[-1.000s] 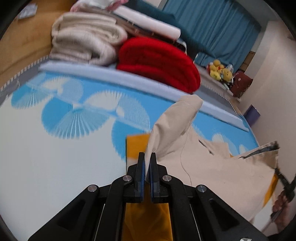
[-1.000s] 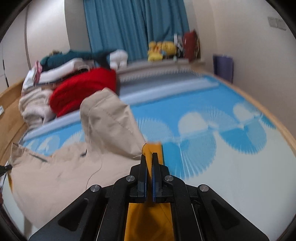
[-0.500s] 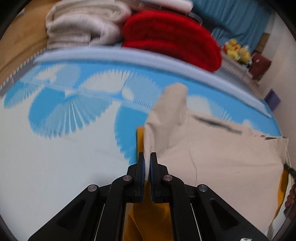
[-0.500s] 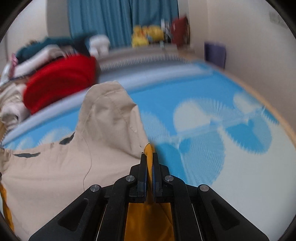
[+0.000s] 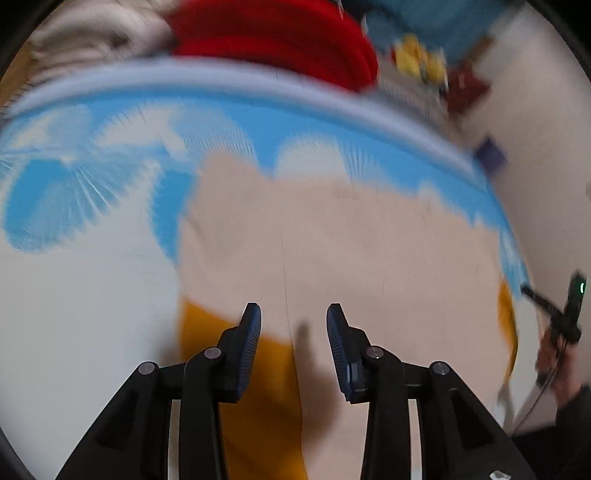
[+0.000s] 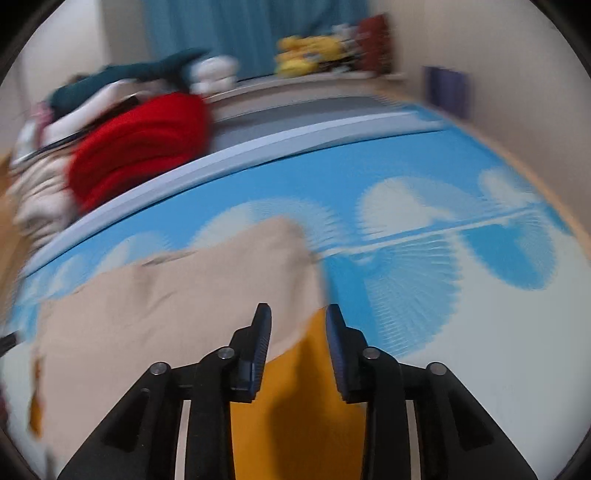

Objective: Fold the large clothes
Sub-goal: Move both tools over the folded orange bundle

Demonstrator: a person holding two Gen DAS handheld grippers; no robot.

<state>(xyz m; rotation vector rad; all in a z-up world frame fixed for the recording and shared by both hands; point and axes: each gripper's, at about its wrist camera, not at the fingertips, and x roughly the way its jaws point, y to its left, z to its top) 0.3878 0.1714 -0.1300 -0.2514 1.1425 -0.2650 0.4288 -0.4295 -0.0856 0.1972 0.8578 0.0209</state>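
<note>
A large beige garment (image 5: 332, 240) with a mustard-yellow lining (image 5: 258, 387) lies spread flat on the blue-and-white patterned bed cover (image 5: 74, 206). My left gripper (image 5: 293, 328) is open and empty just above the garment's near left corner. In the right wrist view the same garment (image 6: 166, 295) lies flat, with the yellow lining (image 6: 299, 406) under my right gripper (image 6: 298, 328), which is open and empty over the near right corner. Both views are motion-blurred.
A red folded blanket (image 5: 280, 37) and cream bedding (image 5: 96, 48) are piled beyond the cover's pale blue edge. Teal curtains (image 6: 229, 33), yellow plush toys (image 6: 306, 51) and a wall (image 6: 517, 74) are at the back. The other hand-held gripper (image 5: 561, 314) shows at the right.
Both grippers have opened and let go of the garment. The raised beige hood has dropped, and the garment now lies flat on the bed.
</note>
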